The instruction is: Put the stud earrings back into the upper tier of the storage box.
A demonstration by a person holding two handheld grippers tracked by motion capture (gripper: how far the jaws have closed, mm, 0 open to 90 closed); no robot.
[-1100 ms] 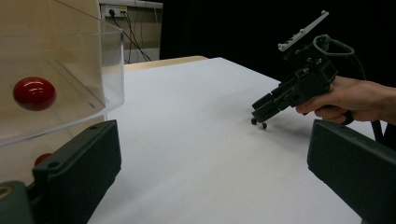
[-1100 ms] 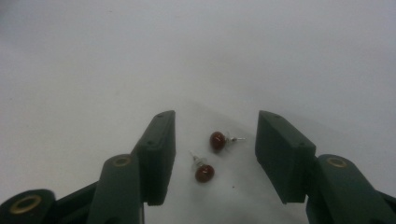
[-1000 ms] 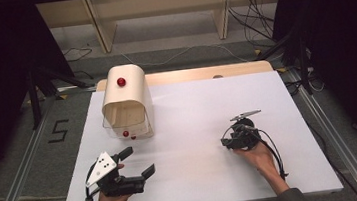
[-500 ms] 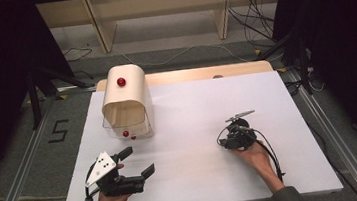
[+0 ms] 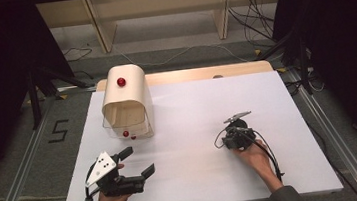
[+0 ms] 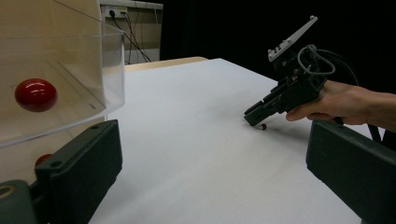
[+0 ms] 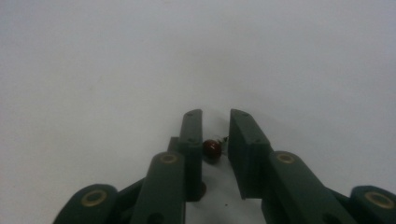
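A tiny dark red bead (image 7: 212, 149) lies on the white table (image 5: 192, 104) and is also seen as the bead (image 6: 263, 126) under the far gripper's tips. My right gripper (image 7: 215, 116) tilts down over it, jaws narrowly apart. The bead touches one jaw, with a slim gap to the other. From above, the right gripper (image 5: 222, 140) is at the table's right middle. My left gripper (image 5: 138, 161) rests near the front left, open wide and empty. A rounded wooden box (image 5: 125, 103) with a clear front flap and red knob (image 5: 121, 81) stands at the back left.
The box's clear flap (image 6: 70, 70) and a red knob (image 6: 36, 94) are close to my left gripper (image 6: 212, 128). A wooden board edge (image 5: 204, 72) runs behind the table. Cables and shelf legs lie on the floor beyond.
The right gripper has shifted slightly left and lower over the bead. The left gripper and the box have not moved.
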